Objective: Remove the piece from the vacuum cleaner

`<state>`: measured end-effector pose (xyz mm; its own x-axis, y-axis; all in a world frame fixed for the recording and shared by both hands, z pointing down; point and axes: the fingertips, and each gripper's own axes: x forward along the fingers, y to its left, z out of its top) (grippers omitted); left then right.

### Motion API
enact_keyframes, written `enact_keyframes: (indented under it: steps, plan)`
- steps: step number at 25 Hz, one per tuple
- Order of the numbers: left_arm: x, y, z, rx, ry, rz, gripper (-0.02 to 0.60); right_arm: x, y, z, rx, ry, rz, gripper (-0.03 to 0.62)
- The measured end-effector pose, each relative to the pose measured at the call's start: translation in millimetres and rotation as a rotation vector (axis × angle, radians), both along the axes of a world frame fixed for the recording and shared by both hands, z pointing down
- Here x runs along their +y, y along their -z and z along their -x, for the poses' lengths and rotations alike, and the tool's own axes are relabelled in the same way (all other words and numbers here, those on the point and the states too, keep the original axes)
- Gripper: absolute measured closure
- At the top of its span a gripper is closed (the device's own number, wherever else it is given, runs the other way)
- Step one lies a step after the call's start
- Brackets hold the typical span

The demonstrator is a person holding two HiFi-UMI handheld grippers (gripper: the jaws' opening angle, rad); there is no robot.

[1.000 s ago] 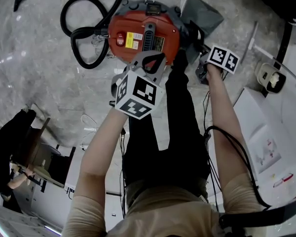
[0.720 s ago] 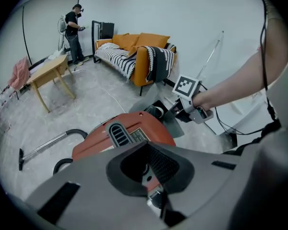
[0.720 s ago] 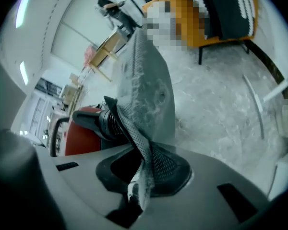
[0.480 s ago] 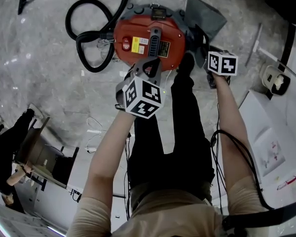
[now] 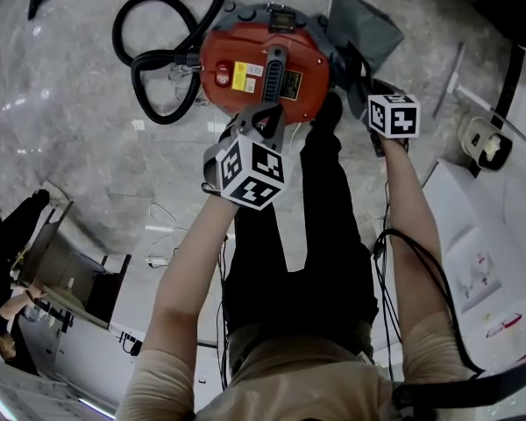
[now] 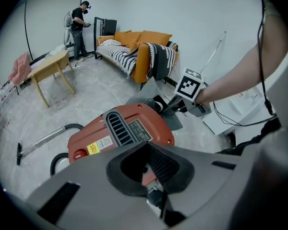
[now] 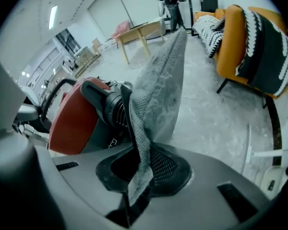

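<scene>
Grey bag [image 7: 158, 80], edge inside right gripper [image 7: 139, 176]

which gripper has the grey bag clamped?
The right gripper: its jaws pinch the grey bag at its lower edge. The left gripper shows no fabric between its jaws, only the red vacuum cleaner beyond.

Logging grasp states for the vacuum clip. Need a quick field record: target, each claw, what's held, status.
target: grey fabric bag, fitted on the black outlet of the red vacuum cleaner
right claw: shut on the bag's edge
left claw: shut, nothing between the jaws, over the vacuum's top; contact unclear
hose: black, looped on the floor, left of the vacuum in the head view
status: bag not yet off
</scene>
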<state>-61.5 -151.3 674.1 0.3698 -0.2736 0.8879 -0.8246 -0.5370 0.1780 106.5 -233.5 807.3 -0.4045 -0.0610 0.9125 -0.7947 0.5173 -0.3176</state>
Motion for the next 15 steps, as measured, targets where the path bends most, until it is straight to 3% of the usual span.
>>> enact_keyframes:
  steps: [4, 10, 15]
  plan:
    - [4, 1, 2, 0.009, -0.006, 0.004, 0.578, -1, 0, -1, -0.030, -0.075, -0.005, 0.549]
    - [12, 0, 6, 0.027, 0.026, 0.021, 0.578, -1, -4, -6, 0.030, 0.097, -0.036, 0.549]
    - [13, 5, 3, 0.044, 0.046, 0.012, 0.578, -2, -4, -5, 0.012, 0.055, -0.033, 0.549]
